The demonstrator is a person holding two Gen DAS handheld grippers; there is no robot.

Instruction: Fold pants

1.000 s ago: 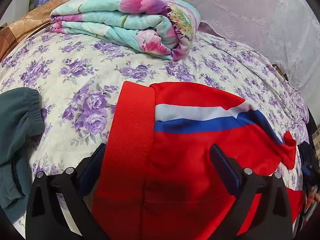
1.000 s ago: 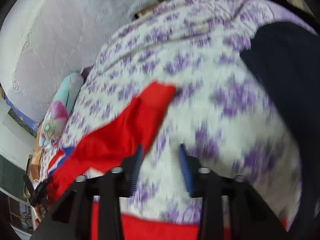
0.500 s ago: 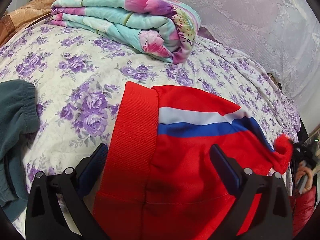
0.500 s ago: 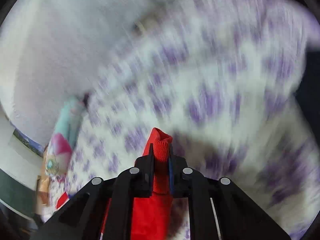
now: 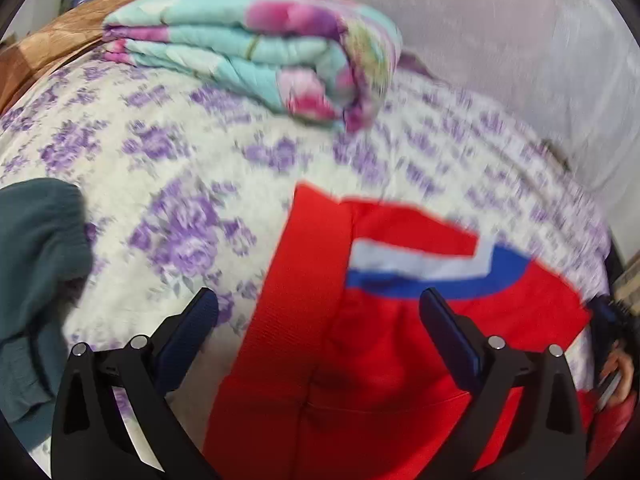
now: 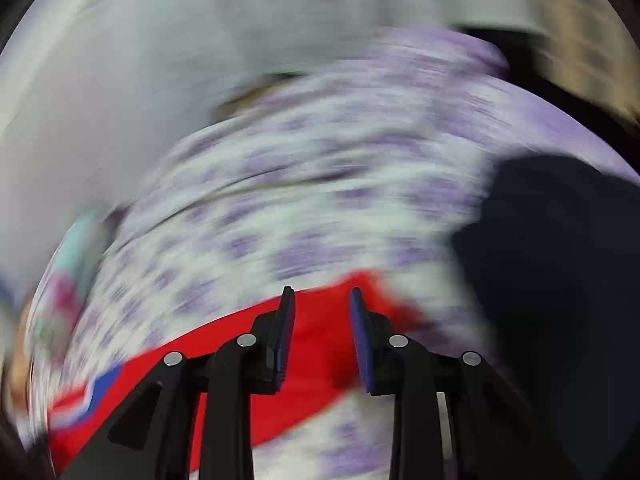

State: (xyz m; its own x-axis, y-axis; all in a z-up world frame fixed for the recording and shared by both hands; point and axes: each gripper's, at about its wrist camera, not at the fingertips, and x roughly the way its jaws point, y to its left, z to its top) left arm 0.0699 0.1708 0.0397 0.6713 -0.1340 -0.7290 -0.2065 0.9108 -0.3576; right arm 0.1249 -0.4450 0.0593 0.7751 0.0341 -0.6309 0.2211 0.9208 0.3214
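The red pants (image 5: pixel 360 360) with a white and blue stripe lie on the flowered bedspread (image 5: pixel 180 184), their ribbed waistband toward the left. My left gripper (image 5: pixel 320 312) is open wide above the waistband area, touching nothing. In the blurred right wrist view the red pants (image 6: pixel 320 360) lie under my right gripper (image 6: pixel 322 304), whose jaws stand apart with the red cloth below them. The cloth is no longer pinched.
A folded turquoise and pink quilt (image 5: pixel 256 52) lies at the back of the bed. A dark green garment (image 5: pixel 36 272) lies at the left. A dark navy garment (image 6: pixel 560 280) lies at the right. A pale lace curtain (image 5: pixel 500 32) hangs behind.
My right gripper, shut on the red pant leg's cuff half a second ago, has opened and let it go, and the folded leg lies on the bed. The left gripper shifted slightly.
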